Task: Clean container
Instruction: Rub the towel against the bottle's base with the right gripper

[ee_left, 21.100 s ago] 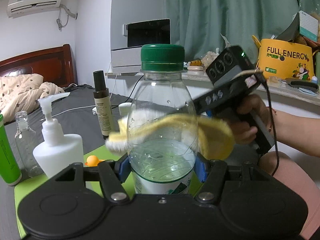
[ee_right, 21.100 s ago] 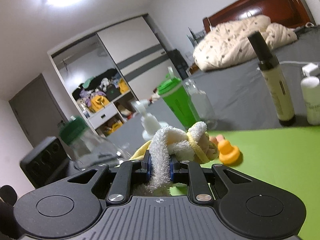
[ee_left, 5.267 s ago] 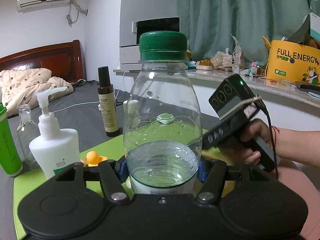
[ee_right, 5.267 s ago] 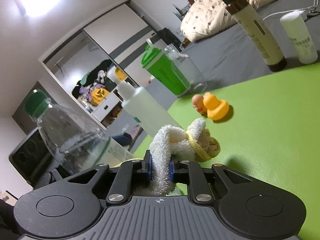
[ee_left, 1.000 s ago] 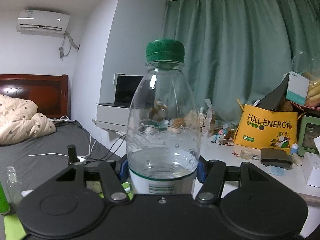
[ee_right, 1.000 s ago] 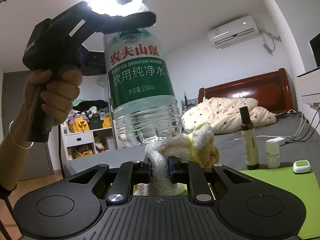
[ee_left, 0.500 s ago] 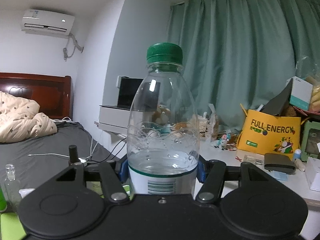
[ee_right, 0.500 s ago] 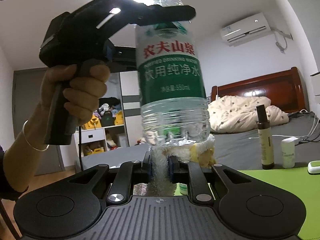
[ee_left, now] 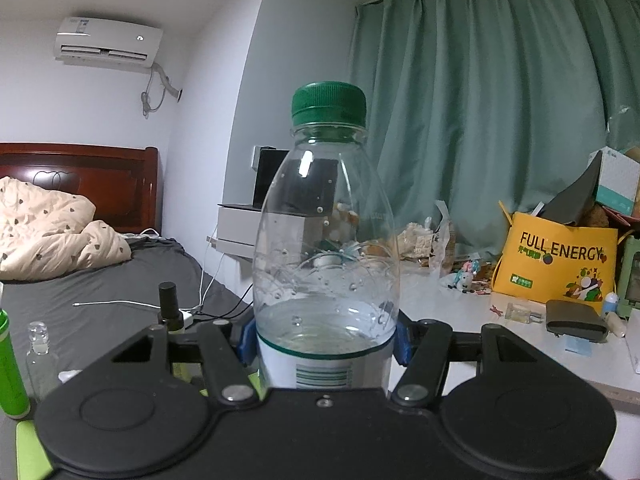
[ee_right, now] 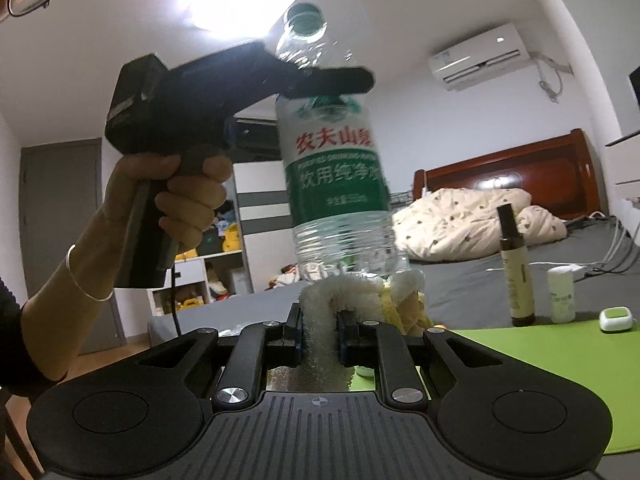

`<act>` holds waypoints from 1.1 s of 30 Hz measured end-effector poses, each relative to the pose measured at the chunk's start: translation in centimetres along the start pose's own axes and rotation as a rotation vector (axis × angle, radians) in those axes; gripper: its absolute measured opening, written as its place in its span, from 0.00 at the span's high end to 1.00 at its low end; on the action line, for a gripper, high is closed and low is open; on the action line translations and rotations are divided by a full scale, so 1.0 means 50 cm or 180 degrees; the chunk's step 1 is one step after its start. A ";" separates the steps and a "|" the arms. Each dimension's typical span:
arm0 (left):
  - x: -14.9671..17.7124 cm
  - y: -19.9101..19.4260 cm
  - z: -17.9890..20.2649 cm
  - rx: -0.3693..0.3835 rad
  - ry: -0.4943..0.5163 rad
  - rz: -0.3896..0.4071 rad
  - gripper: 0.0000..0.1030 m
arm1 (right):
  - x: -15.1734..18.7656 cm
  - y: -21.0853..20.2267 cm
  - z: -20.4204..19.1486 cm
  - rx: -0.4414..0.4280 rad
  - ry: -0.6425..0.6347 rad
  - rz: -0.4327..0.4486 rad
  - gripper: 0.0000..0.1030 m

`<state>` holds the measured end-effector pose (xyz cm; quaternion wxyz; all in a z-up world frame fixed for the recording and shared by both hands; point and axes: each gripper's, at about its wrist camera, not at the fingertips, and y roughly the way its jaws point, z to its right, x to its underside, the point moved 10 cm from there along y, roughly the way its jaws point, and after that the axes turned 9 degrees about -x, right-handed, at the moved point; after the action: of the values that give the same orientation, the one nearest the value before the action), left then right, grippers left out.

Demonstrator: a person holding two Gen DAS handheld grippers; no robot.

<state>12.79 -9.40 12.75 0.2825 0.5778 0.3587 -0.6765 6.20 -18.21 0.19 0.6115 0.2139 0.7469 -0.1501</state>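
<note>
While raised off the green mat point(ee_right: 560, 344), the scene reads so:
Bottle point(ee_left: 326, 248): clear, green cap at 12 o'clock, part water; label reads "农夫山泉".
Left gripper point(ee_left: 325, 340): clamped on the bottle's lower body, blue pads at 3 and 9 o'clock of it.
Right gripper point(ee_right: 320, 338): nearly closed, pinching a yellow-white cloth point(ee_right: 356, 292), which touches the bottle's base.
Yellow bag point(ee_left: 556, 256): "FULL ENERGY", at 3 o'clock of the bottle.

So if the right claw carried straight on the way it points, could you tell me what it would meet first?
Probably the bottom of the water bottle, which the right claw's towel seems to touch already; depth is unclear.
</note>
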 end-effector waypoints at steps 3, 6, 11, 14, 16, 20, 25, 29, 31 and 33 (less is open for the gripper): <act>0.002 -0.001 0.003 0.0005 0.0015 -0.0013 0.42 | -0.004 -0.013 0.010 0.0087 0.0004 0.0011 0.85; 0.003 -0.002 0.007 0.0024 0.0020 -0.0019 0.42 | -0.011 -0.029 0.017 0.0178 -0.0001 0.0026 0.85; 0.004 -0.005 0.021 0.0092 0.0036 -0.0032 0.42 | -0.017 -0.033 0.037 0.0278 -0.0002 0.0035 0.85; 0.002 -0.009 0.029 0.0139 0.0042 -0.0018 0.42 | -0.015 -0.025 0.048 0.0306 -0.0006 0.0036 0.85; -0.001 -0.011 0.034 0.0167 0.0047 0.0004 0.42 | -0.016 -0.022 0.051 0.0299 -0.0010 0.0045 0.85; -0.006 -0.015 0.048 0.0229 0.0066 0.0048 0.42 | -0.021 -0.008 0.051 0.0257 -0.0020 0.0071 0.85; -0.011 -0.017 0.059 0.0289 0.0062 0.0094 0.42 | -0.024 0.010 0.047 0.0186 -0.0024 0.0097 0.85; -0.014 -0.014 0.059 0.0305 0.0038 0.0113 0.42 | -0.026 0.022 0.044 0.0115 0.0001 0.0104 0.85; -0.014 -0.011 0.057 0.0305 0.0027 0.0119 0.42 | -0.025 0.027 0.041 0.0081 0.0014 0.0100 0.85; -0.013 -0.009 0.055 0.0303 0.0017 0.0125 0.42 | -0.023 0.032 0.037 0.0048 0.0020 0.0097 0.85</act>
<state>10.96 -11.42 13.65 0.2671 0.5993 0.3155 -0.6856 8.75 -17.88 1.01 0.6097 0.2302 0.7443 -0.1457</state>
